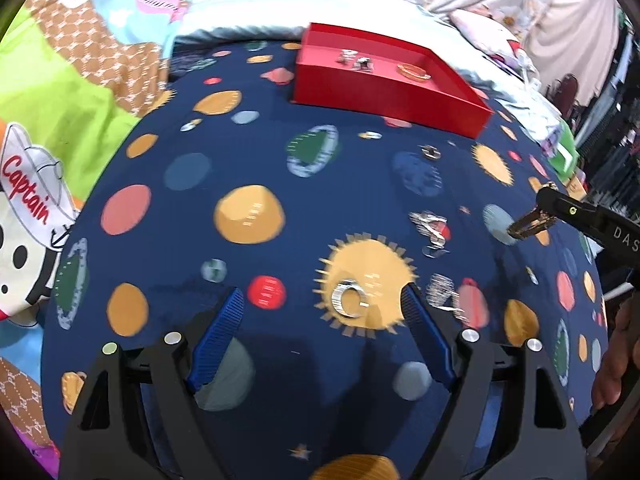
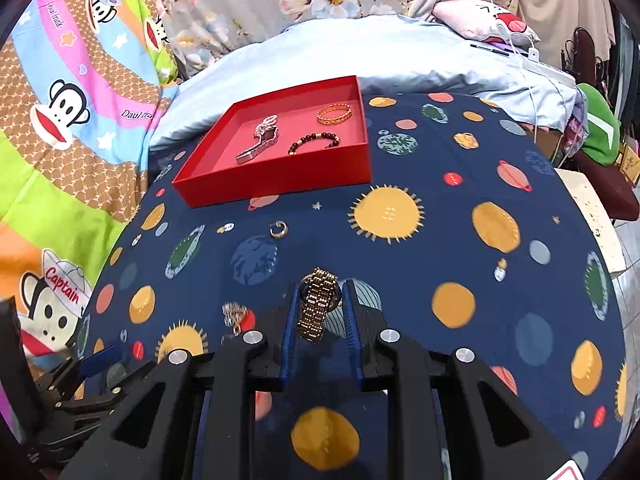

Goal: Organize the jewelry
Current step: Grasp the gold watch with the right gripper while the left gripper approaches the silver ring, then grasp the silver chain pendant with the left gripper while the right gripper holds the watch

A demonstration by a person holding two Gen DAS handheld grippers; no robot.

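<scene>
**Watch pinched over the planet cloth**

On the navy planet-print cloth (image 2: 420, 160), the right gripper (image 2: 320, 308) is pinching a gold link-band watch (image 2: 318, 304). At its eleven o'clock the red square tray (image 2: 280, 178) is sitting. The left gripper (image 1: 320, 312) is gaping around a silver ring (image 1: 347, 297).

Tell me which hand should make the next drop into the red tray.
Right. The right gripper is already shut on the gold watch, with the red tray straight ahead. The left gripper is open and empty above a silver ring.
</scene>
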